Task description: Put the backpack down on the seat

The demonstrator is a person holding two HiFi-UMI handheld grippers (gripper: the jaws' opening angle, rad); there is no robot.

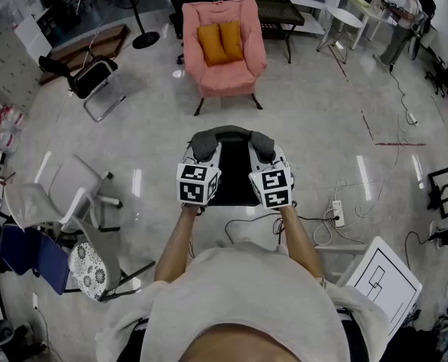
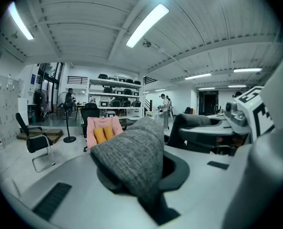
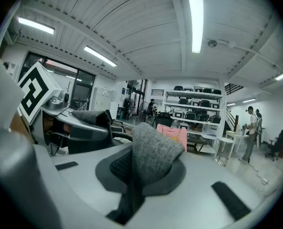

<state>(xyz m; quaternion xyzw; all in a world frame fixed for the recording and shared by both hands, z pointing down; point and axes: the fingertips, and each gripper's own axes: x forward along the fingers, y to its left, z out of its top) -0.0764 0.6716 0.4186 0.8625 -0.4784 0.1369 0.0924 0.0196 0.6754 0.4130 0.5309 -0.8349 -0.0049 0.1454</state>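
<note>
A dark backpack (image 1: 233, 173) with grey padded shoulder straps hangs in front of me above the floor. My left gripper (image 1: 200, 166) is shut on the left grey strap (image 2: 132, 159), which folds up between its jaws (image 2: 142, 178). My right gripper (image 1: 272, 169) is shut on the right grey strap (image 3: 151, 156) in the same way (image 3: 140, 178). The seat, a pink armchair (image 1: 222, 47) with two orange cushions (image 1: 221, 42), stands some way ahead on the floor. It also shows small in the left gripper view as the pink armchair (image 2: 103, 130).
A black chair (image 1: 92, 78) stands at the left, with white and patterned chairs (image 1: 81, 225) nearer me. A power strip (image 1: 337, 213) with cables lies on the floor at the right. A white board (image 1: 382, 277) is at the lower right. A person (image 1: 403, 17) stands far back.
</note>
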